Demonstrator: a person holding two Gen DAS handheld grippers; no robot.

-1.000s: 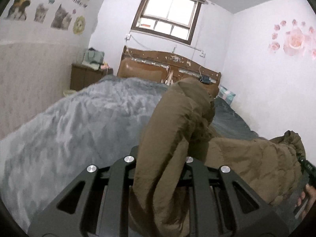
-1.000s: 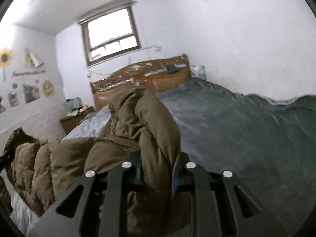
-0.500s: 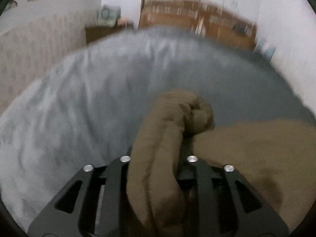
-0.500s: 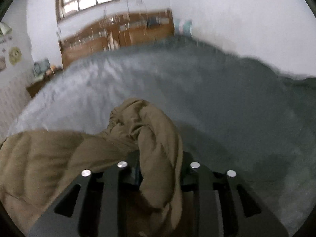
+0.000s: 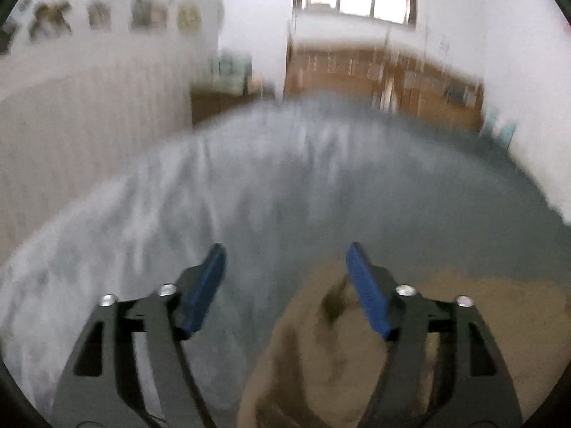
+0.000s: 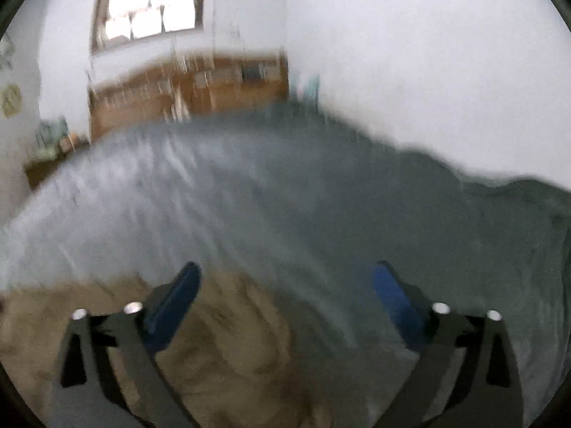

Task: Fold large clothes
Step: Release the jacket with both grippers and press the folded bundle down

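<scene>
Two hand-held grippers, left [image 5: 285, 274] and right [image 6: 285, 292], both spread, gripping nothing. Brown padded coat [image 5: 321, 349] lies on grey bed [image 5: 285, 196] at my 6 o'clock. Risk, I judge: bulky padding springs apart, undoing the fold.

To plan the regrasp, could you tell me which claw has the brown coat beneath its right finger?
The left claw: the brown coat lies under its right finger, whereas the right claw has it under its left.
</scene>
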